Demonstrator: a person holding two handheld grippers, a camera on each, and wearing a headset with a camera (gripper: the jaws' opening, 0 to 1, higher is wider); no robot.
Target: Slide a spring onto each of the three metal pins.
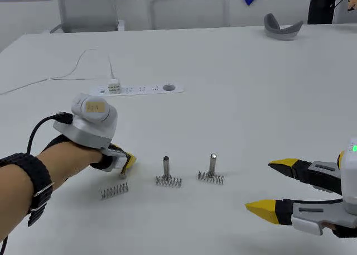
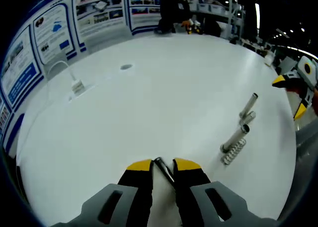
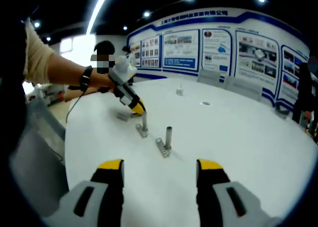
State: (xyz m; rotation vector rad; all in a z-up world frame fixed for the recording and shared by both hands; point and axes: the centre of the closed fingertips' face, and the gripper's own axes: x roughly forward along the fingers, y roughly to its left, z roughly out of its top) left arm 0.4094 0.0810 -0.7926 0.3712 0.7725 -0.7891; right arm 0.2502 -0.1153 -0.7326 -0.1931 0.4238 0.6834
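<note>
Head view, lower centre: two pins, middle pin (image 1: 165,167) and right pin (image 1: 212,163), upright side by side on table (image 1: 234,71). Middle spring (image 1: 168,181) and right spring (image 1: 210,178) lie at their feet. Left spring (image 1: 114,190) alone lower left, just below left gripper (image 1: 128,162), third pin (image 2: 162,168) between its jaws. Right gripper (image 1: 258,186) lower right, well apart. Power strip (image 1: 136,90) behind, upper left.
</note>
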